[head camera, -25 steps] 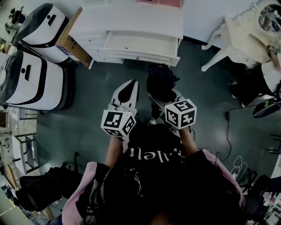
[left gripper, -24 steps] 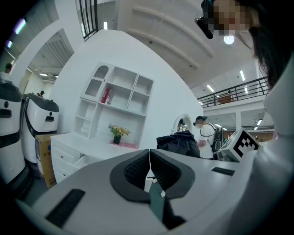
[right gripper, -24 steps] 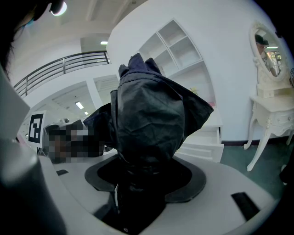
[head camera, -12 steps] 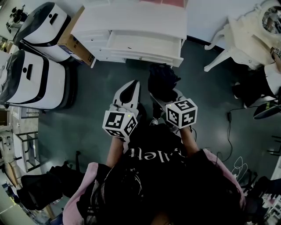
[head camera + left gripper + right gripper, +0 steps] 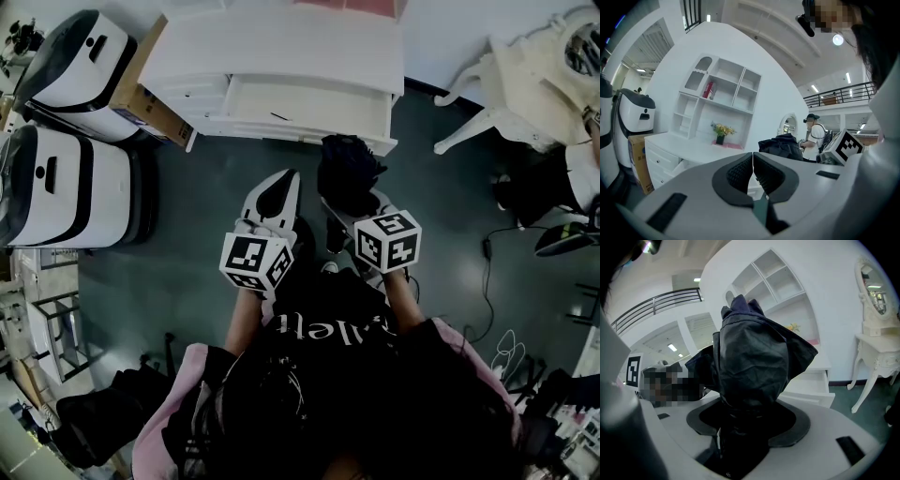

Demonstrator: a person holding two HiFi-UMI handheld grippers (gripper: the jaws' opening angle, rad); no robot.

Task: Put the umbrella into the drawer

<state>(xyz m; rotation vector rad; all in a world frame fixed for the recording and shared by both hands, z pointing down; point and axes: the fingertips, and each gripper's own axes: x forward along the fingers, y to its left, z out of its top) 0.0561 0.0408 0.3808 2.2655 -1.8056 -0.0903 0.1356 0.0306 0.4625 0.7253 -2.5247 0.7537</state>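
Right gripper: jaws clamped on the folded black umbrella, with the fabric bunched up loose above them. Left gripper: jaws pressed together, nothing between them, held just beside the right one. Both are out in front of the person's chest, above the dark floor.

A white dresser stands ahead with its drawer pulled open. The inside looks bare except for a thin dark mark; cannot tell what it is. In the head view the umbrella is near the drawer's front edge but not over the opening and not inside.

Progress: the umbrella is picked up and the drawer is already open, so no opening step is needed. Left to do: carry the umbrella forward over the opening, lower it in, and let go. Roughly halfway, as a judgement. The umbrella looks soft and floppy, so loose fabric might snag on the drawer front on the way in. A white chair stands at the right, well apart.
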